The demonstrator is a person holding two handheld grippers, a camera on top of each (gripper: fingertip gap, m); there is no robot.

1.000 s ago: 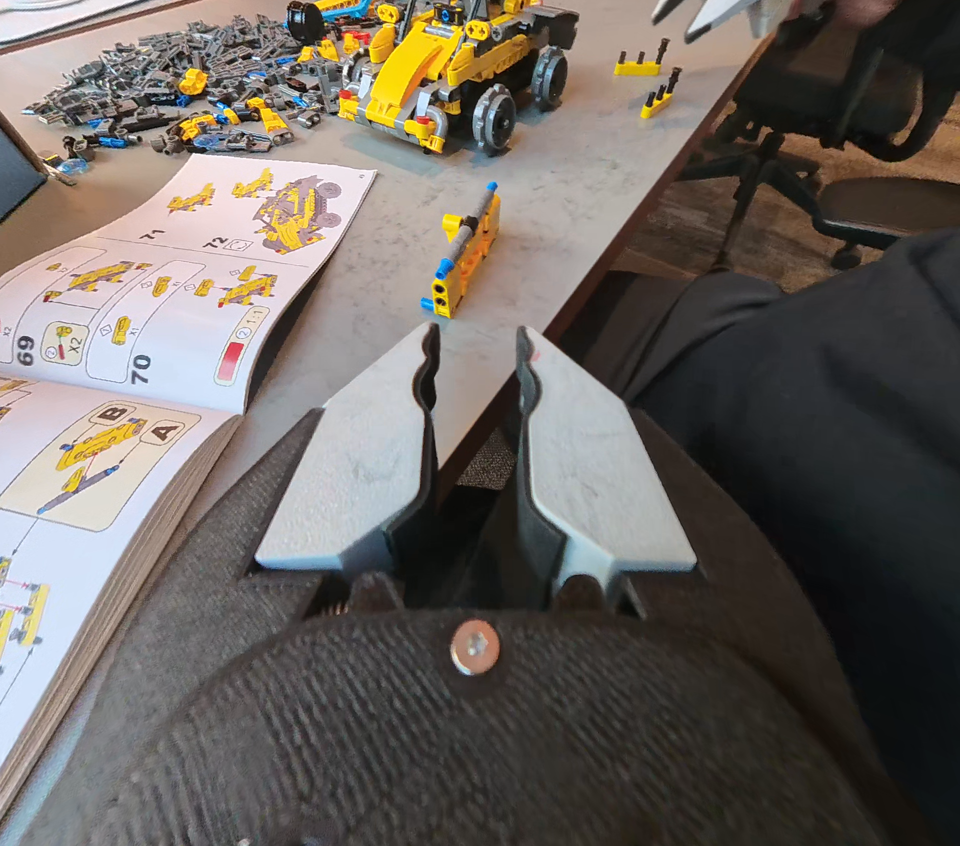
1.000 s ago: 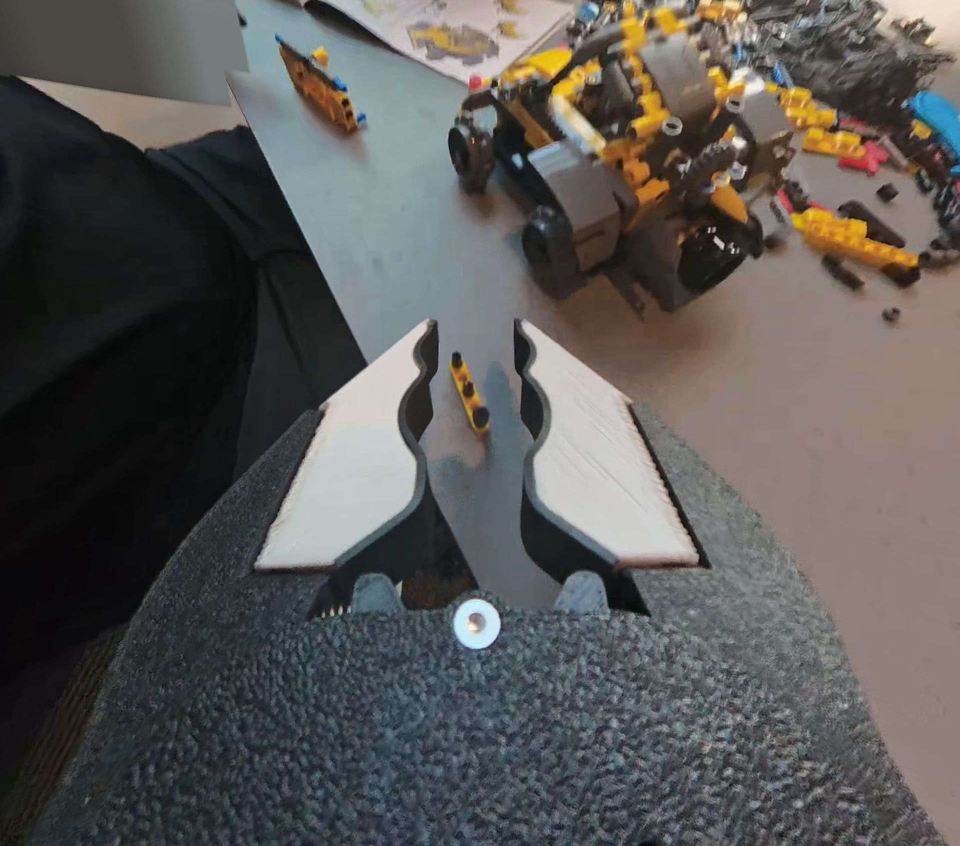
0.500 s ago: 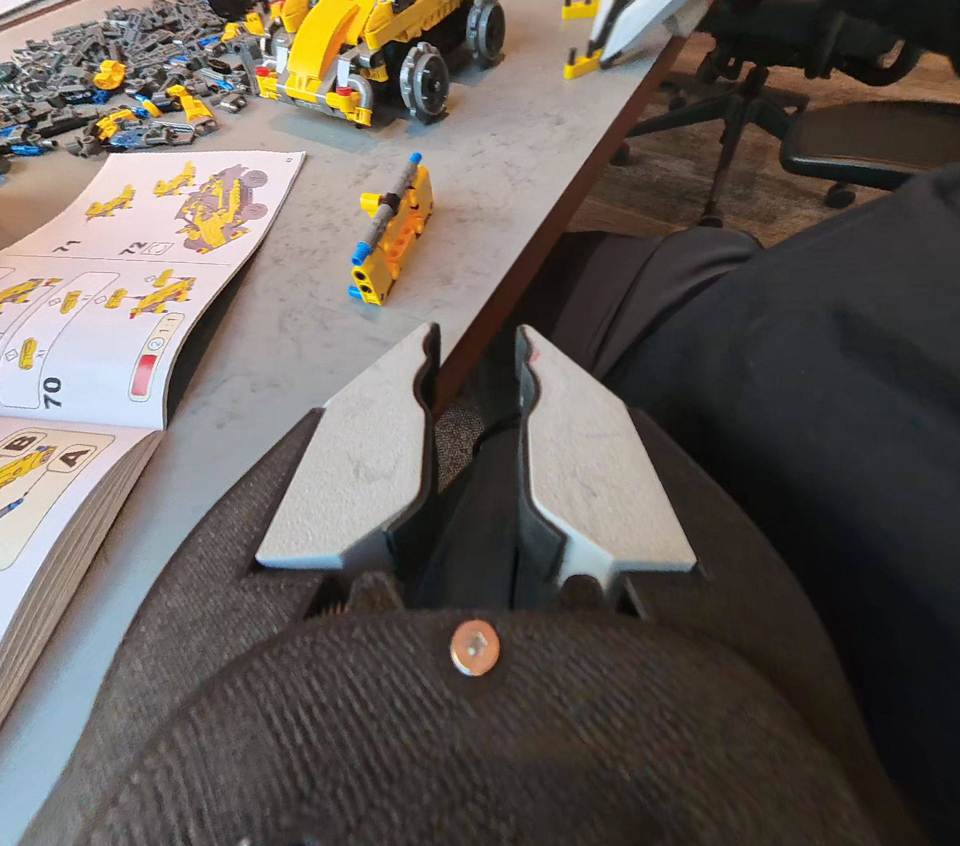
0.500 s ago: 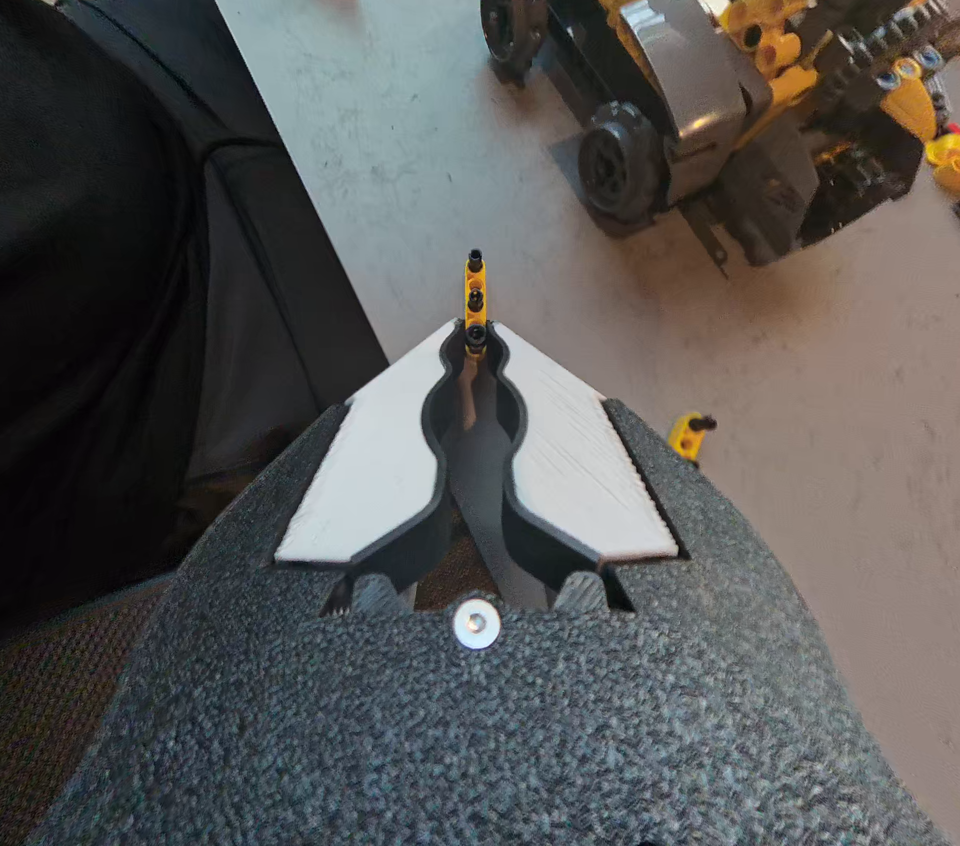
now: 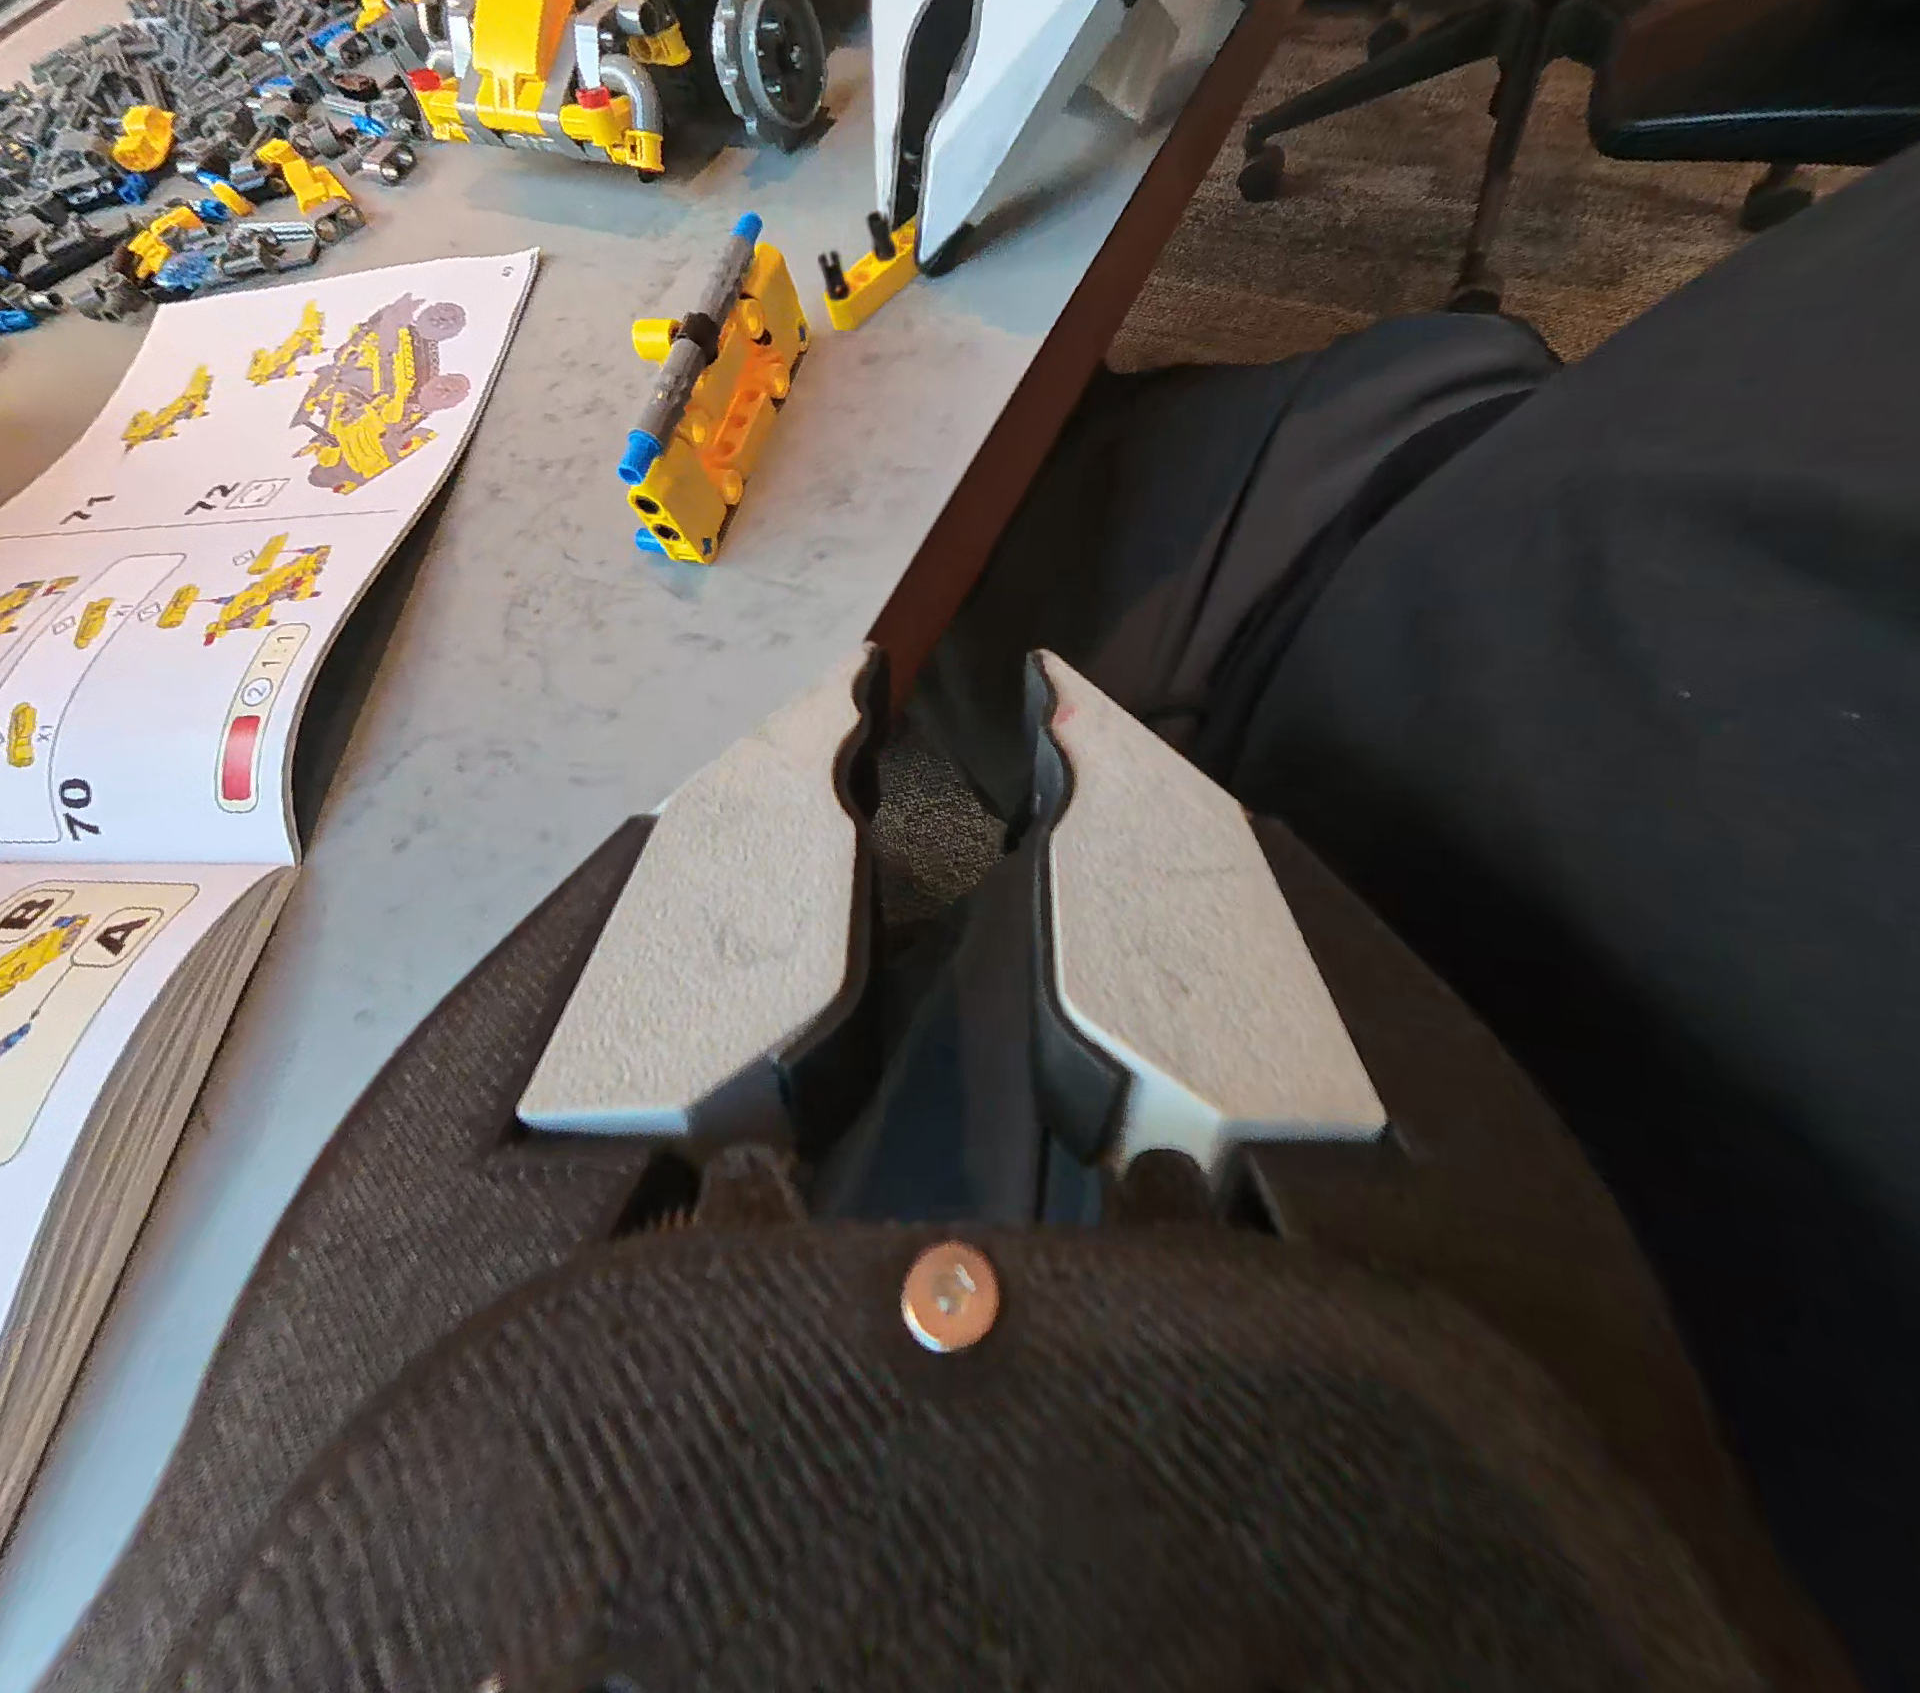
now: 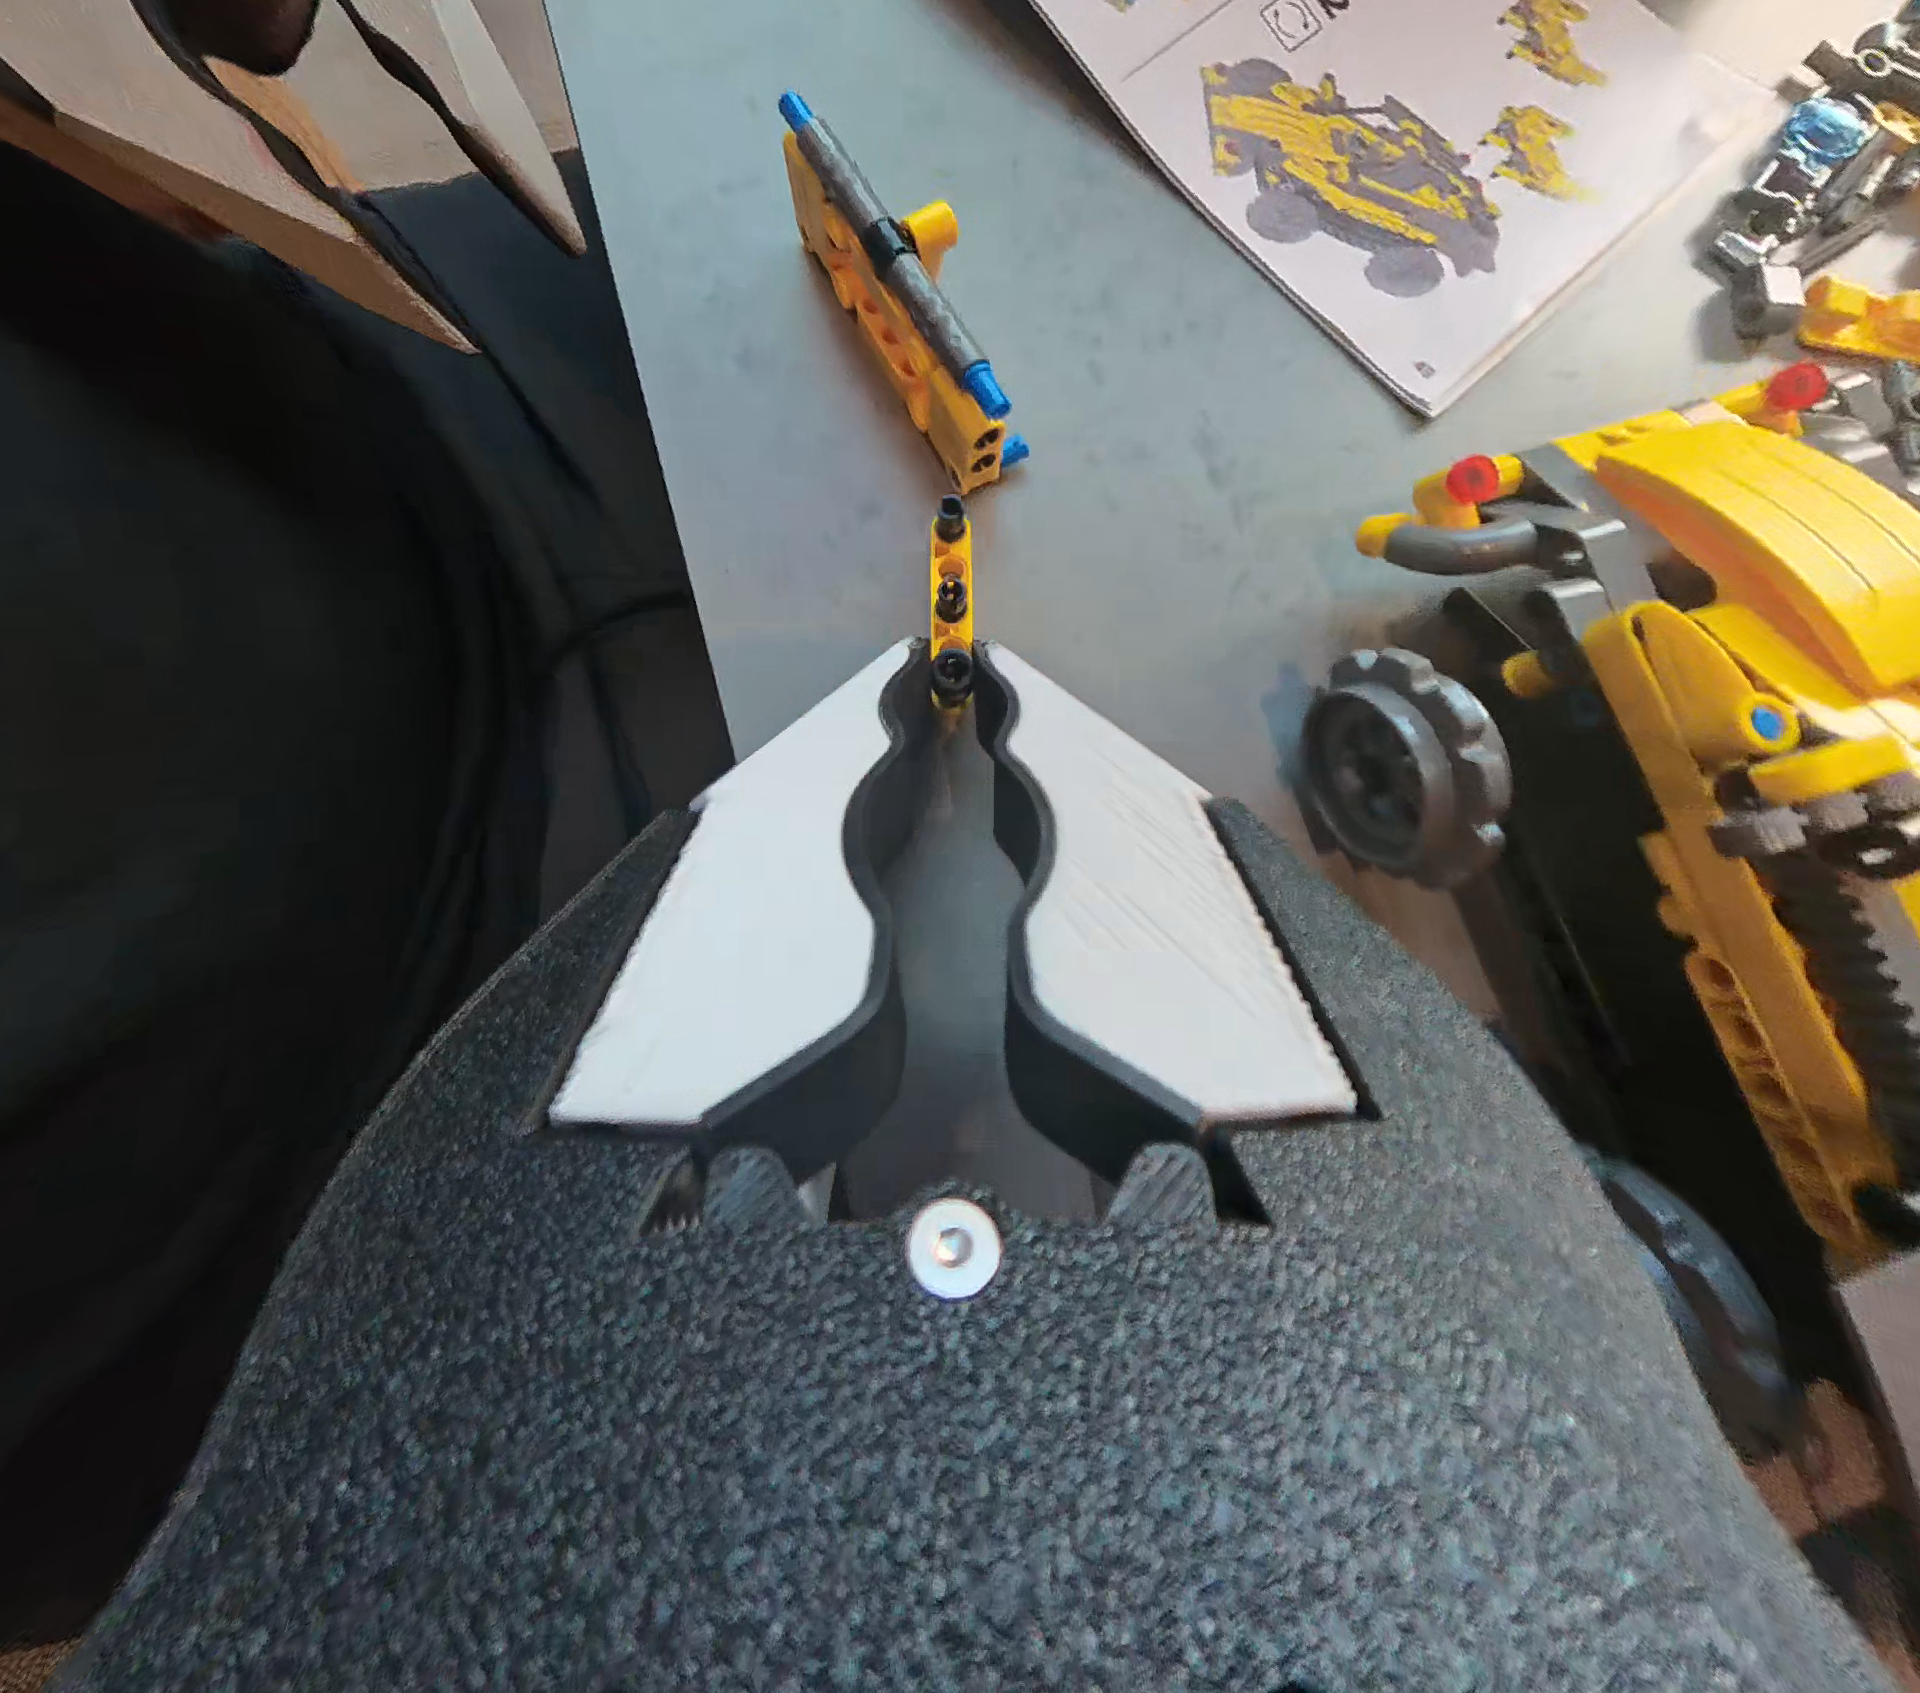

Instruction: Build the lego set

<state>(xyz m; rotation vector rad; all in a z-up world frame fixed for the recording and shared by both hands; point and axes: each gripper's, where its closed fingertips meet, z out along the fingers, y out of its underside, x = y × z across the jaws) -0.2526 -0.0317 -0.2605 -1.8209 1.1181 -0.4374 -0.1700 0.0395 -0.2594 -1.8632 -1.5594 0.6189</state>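
Yellow beam with black pins (image 6: 952,594), a short building-toy piece, is pinched at its near end between the closed fingertips of the right gripper (image 6: 951,675), its far end pointing toward 12 o'clock in the right wrist view. In the left wrist view the same beam (image 5: 869,279) lies low on the grey table (image 5: 540,708) with that gripper (image 5: 914,230) coming down on it from above, close to the table's front edge.

Just beyond the beam's free tip, at 12 o'clock, lies a yellow subassembly with a grey axle and blue ends (image 6: 896,293) (in the left wrist view (image 5: 717,396) it sits just to the left of the beam, near but apart).

A partly built yellow and grey toy vehicle (image 6: 1683,760) stands at 3 o'clock of the right gripper. An open instruction booklet (image 6: 1299,33) lies at 1 o'clock, and loose grey, yellow and blue parts (image 5: 156,105) are heaped at 10 o'clock in the left wrist view.

The left gripper (image 5: 956,687) hangs over the table's front edge at the bottom of its own view, its fingers apart and holding nothing; the dark fabric of a person's clothing (image 5: 1558,708) fills the area to its right. An office chair (image 5: 1662,64) stands on the floor at 2 o'clock.
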